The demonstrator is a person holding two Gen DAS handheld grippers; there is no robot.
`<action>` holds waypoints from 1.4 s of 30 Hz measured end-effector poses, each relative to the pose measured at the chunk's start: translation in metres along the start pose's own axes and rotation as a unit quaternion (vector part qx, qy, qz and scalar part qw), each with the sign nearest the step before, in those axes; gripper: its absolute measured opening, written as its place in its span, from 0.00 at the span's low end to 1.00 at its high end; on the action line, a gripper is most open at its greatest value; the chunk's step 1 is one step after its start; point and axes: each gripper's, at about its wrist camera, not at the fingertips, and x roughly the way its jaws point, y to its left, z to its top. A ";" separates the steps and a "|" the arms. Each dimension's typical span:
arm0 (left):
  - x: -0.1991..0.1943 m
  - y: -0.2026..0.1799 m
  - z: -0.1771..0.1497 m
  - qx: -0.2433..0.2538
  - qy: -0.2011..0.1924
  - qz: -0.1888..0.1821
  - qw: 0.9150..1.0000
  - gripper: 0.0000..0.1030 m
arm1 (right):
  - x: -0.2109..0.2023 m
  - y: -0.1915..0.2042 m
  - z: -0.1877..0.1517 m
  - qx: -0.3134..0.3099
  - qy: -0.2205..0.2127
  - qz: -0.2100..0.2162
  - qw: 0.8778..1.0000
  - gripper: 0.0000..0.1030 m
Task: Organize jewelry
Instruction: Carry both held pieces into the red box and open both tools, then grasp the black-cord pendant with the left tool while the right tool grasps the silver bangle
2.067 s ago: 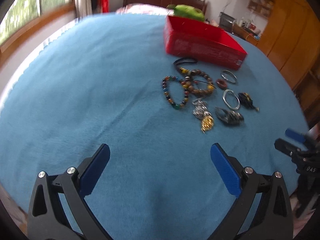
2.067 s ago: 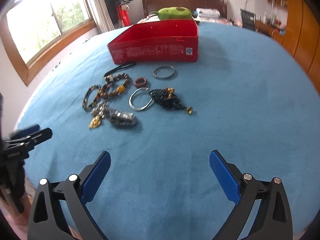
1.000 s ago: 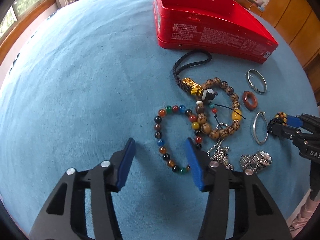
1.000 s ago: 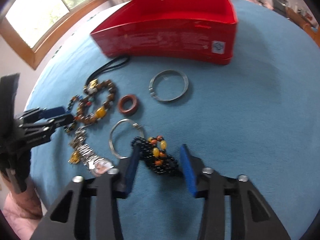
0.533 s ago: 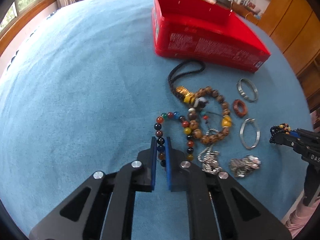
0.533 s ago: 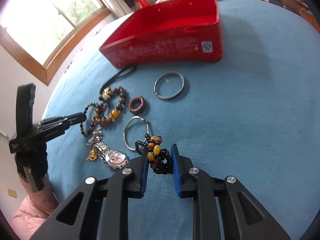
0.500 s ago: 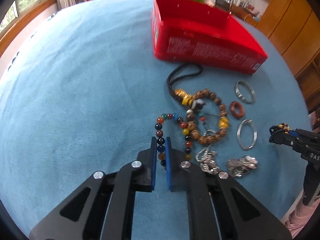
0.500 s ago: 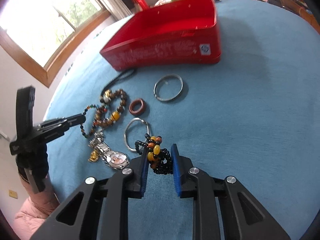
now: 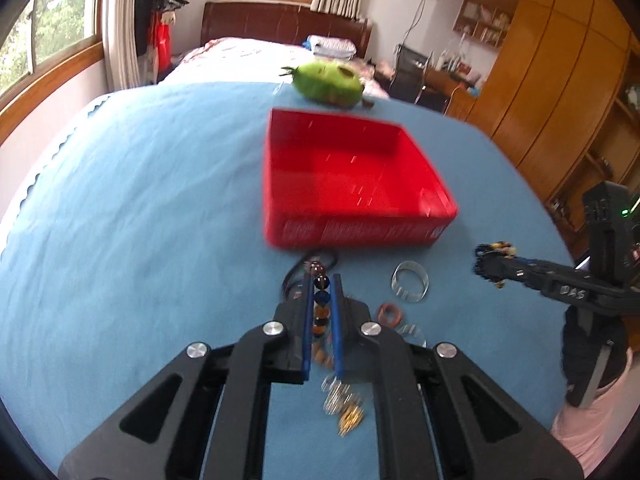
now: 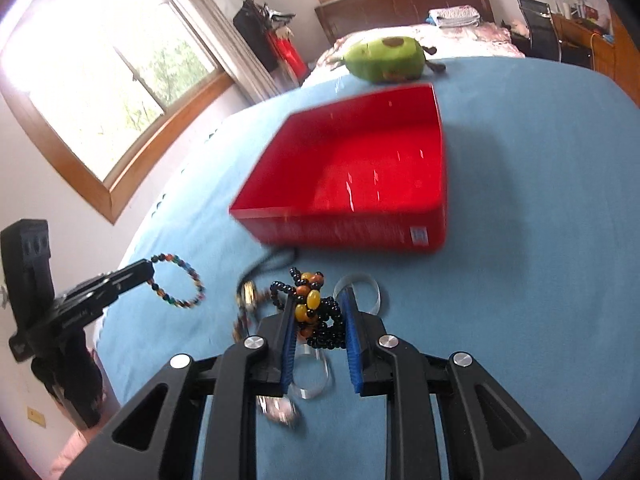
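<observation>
Left claw [image 9: 321, 280] pinches the bead bracelet [image 9: 320, 300], its loop hanging lengthwise along the pads; right claw [image 10: 318, 300] clamps a bunched black strand [image 10: 316, 316] before the red box [image 9: 352, 184].

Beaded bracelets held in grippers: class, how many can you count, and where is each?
2. The multicoloured bracelet hangs from the left gripper; the black bead bracelet is clamped in the right gripper. More jewellery on the blue cloth is blurred or hidden.
</observation>
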 end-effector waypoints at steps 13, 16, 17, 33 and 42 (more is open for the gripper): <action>0.099 -0.008 0.078 -0.024 -0.028 -0.040 0.998 0.06 | 0.080 -0.016 0.086 0.013 -0.046 -0.030 0.998 0.21; 0.124 -0.004 0.078 -0.017 -0.002 -0.035 0.999 0.06 | 0.103 -0.020 0.089 0.003 -0.027 -0.034 0.999 0.21; 0.131 -0.003 0.078 -0.014 0.005 -0.034 0.999 0.07 | 0.110 -0.021 0.089 0.002 -0.020 -0.032 0.999 0.22; 0.101 0.002 0.050 -0.014 0.070 0.024 0.997 0.36 | 0.072 -0.012 0.076 0.010 -0.031 -0.021 0.999 0.34; 0.101 0.029 -0.010 -0.061 0.156 0.027 0.986 0.37 | 0.056 0.000 0.044 0.002 -0.004 -0.020 1.000 0.34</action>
